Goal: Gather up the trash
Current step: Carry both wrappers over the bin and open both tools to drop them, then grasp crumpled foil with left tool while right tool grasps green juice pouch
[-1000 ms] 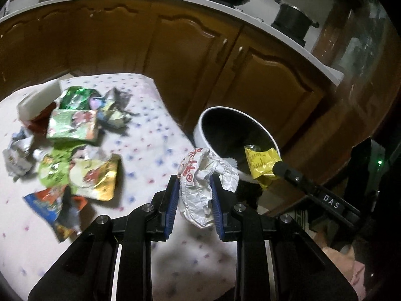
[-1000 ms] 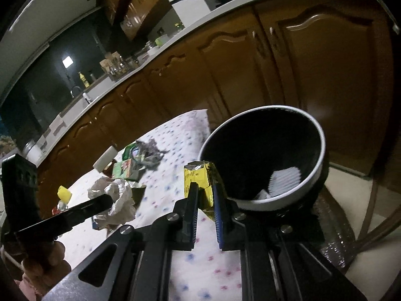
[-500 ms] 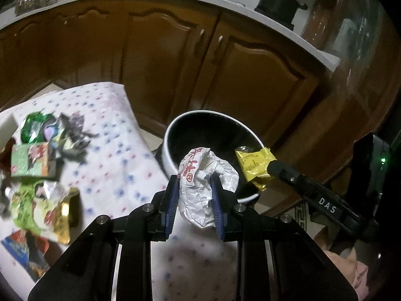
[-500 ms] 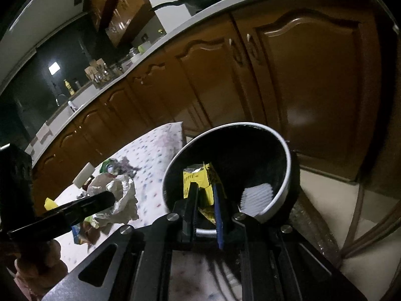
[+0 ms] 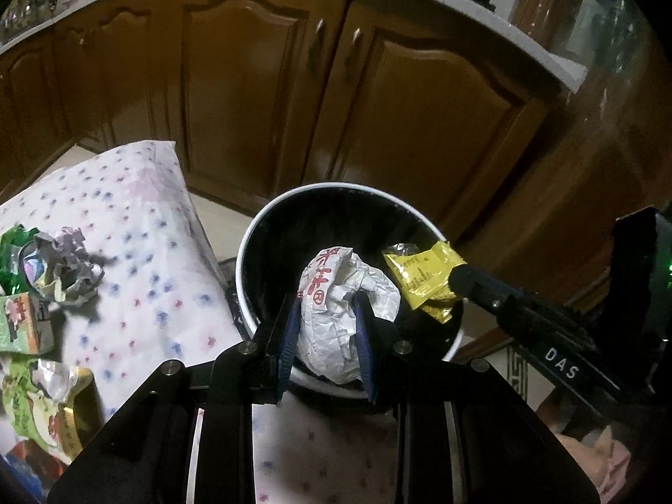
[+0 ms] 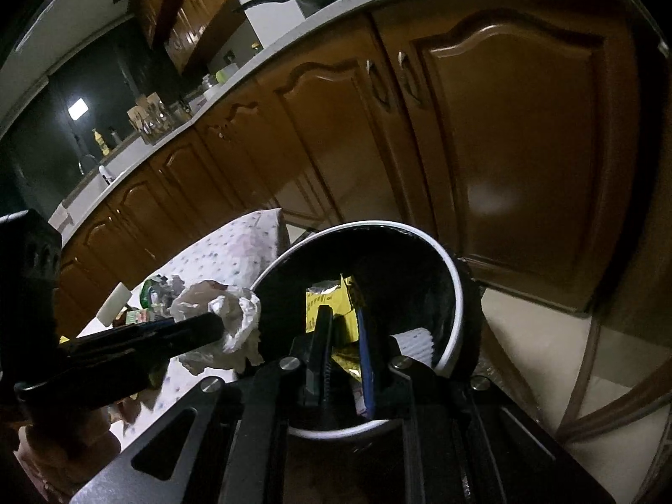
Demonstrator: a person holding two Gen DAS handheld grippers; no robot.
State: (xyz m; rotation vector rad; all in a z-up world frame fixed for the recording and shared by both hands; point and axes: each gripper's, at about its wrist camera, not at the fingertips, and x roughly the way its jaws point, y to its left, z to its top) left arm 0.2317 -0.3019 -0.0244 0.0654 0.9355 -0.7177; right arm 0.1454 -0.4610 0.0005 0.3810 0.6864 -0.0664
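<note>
The left gripper (image 5: 325, 327) is closed on a crumpled white wrapper (image 5: 344, 315) with red print; the wrapper's long axis runs up and down between the blue pads, its printed end toward the top of the frame, and it hangs over the near rim of the trash bin (image 5: 252, 252) at the centre of the left wrist view. The right gripper (image 6: 342, 336) is nearly closed, pinching a yellow packet (image 6: 327, 306); the packet stands upright, its long axis pointing away along the fingers, above the bin's dark inside. At the left of the frame a spotted cloth (image 5: 138, 231) carries more wrappers (image 5: 63, 269); brown cabinet doors (image 5: 260, 96) fill the upper part.
</note>
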